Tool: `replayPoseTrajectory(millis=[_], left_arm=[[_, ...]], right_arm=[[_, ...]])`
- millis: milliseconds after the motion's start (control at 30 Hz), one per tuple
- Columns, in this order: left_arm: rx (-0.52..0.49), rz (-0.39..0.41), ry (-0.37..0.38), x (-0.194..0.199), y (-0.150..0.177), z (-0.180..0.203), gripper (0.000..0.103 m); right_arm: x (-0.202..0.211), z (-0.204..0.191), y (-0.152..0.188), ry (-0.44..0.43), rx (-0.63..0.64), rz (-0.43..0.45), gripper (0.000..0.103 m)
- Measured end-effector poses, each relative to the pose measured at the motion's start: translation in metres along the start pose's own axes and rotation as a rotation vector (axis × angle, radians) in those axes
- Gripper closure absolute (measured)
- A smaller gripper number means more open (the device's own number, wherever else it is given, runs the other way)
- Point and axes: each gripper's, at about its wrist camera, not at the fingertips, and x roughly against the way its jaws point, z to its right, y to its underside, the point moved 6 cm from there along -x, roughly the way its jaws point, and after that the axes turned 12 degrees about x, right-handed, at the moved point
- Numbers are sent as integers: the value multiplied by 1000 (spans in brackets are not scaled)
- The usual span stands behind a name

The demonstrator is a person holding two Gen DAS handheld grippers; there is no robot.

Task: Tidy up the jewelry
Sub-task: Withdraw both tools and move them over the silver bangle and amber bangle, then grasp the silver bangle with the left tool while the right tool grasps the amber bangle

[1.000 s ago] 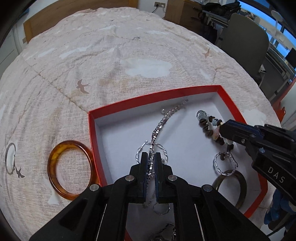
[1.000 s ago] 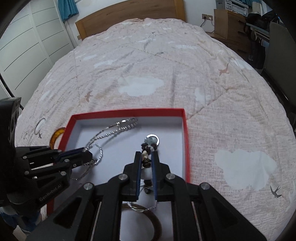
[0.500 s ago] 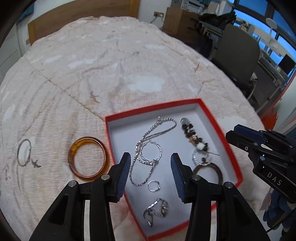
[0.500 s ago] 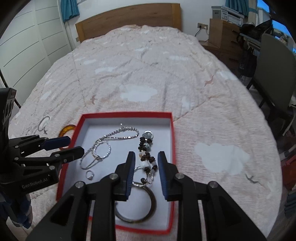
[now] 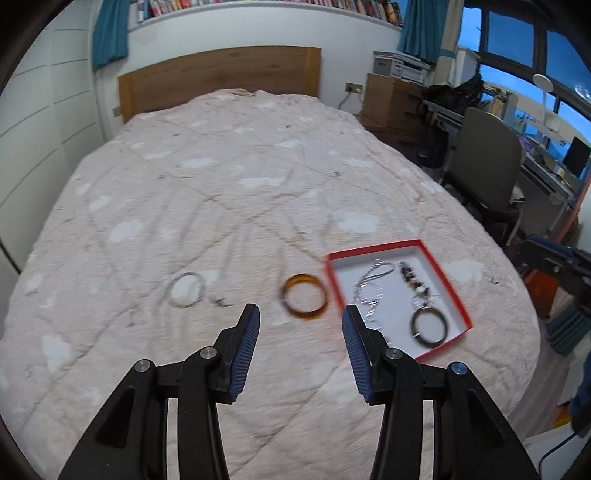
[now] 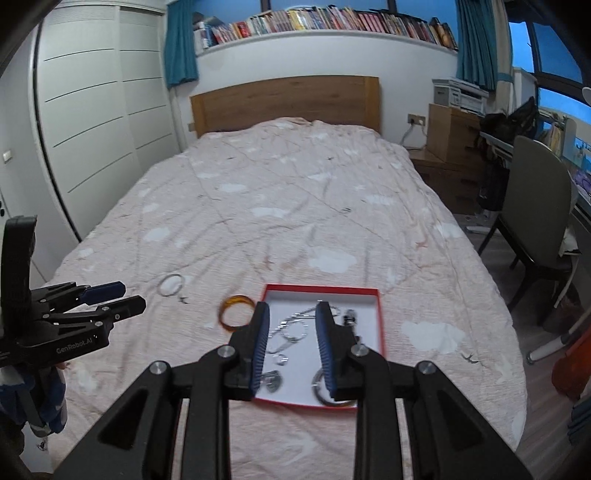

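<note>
Jewelry lies at the foot end of a bed [image 6: 295, 206] covered by a pale pink quilt printed with white clouds and small birds. A shallow red box [image 6: 380, 321] with a white inside sits on the quilt near the foot edge, toward the bed's right side as the right wrist view shows it. Inside it lie a silver chain [image 5: 376, 273], a dark beaded strand [image 5: 413, 280], a dark bangle [image 5: 428, 326] in the near corner, and some small silver pieces too blurred to tell apart. Just outside the box's left wall an amber bangle [image 5: 303, 301] rests flat on the quilt, close to the box but apart from it. Further left, well apart from the amber one, a thin silver hoop [image 5: 185, 290] lies beside a printed bird.

The left tool [image 5: 300, 319] hangs above the quilt with its blue ribbed pads standing apart and nothing between them; its jaws have just been opening. In its own view the amber bangle shows in the gap beyond the tips. The right tool [image 6: 291, 317] is likewise released and empty, its jaws parted more narrowly after having opened, and it looks down over the box. In the right wrist view the left tool's side reads "GenRobot.AI" in white letters.

A wooden headboard [image 6: 284, 103] closes the far end. Above it a shelf of books [image 6: 332, 20] runs along the wall; their spines are too small to read.
</note>
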Motion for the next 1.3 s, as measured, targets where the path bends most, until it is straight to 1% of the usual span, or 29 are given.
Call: replayPoseTrajectory(millis=[67,100,133,200,300,367,400,433,467,567,667,800,867,1033,1167,1267,1300], left_arm=[[15,15,-28,11,2,-22,51],[26,18,-43,14,3,-33,48],[46,21,-61,18,5,-48,42],[89,19,-79,20,7,-71,39],[134,13,-93,18,12,-99,39],[153,3,-113,11,15,-117,35],[165,1,-124,7,17,-127,27],[176,1,-132,4,18,-135,22],[185,-1,-134,-1,18,-142,22],[211,-22,-126,-20,19,-161,22],[210,-42,-118,-43,18,-174,22],[189,-82,-81,-80,11,-177,23],[162,-105,-80,-100,9,-175,23],[88,-175,-45,-153,5,-164,39],[31,-202,-22,-184,-1,-159,43],[-1,-227,-20,-206,-6,-158,49],[-12,-240,-24,-214,-6,-159,53]], right_arm=[[5,-20,-4,-22,12,10,78],[6,-28,-5,-33,16,13,78],[5,-37,-5,-48,19,14,78],[1,-53,-6,-66,29,10,78],[-18,-76,-6,-100,50,-12,78],[-31,-88,-4,-120,59,-29,78],[-37,-92,-1,-129,62,-38,78],[-46,-97,0,-139,67,-49,78],[-55,-101,1,-149,71,-62,78],[-87,-110,5,-177,78,-104,78],[-121,-115,8,-199,77,-148,78],[-166,-122,15,-225,74,-207,78],[-188,-124,19,-235,71,-238,78],[-235,-128,28,-256,69,-299,78],[-267,-131,32,-269,75,-332,78],[-282,-132,33,-276,80,-344,78],[-287,-132,34,-278,79,-350,78]])
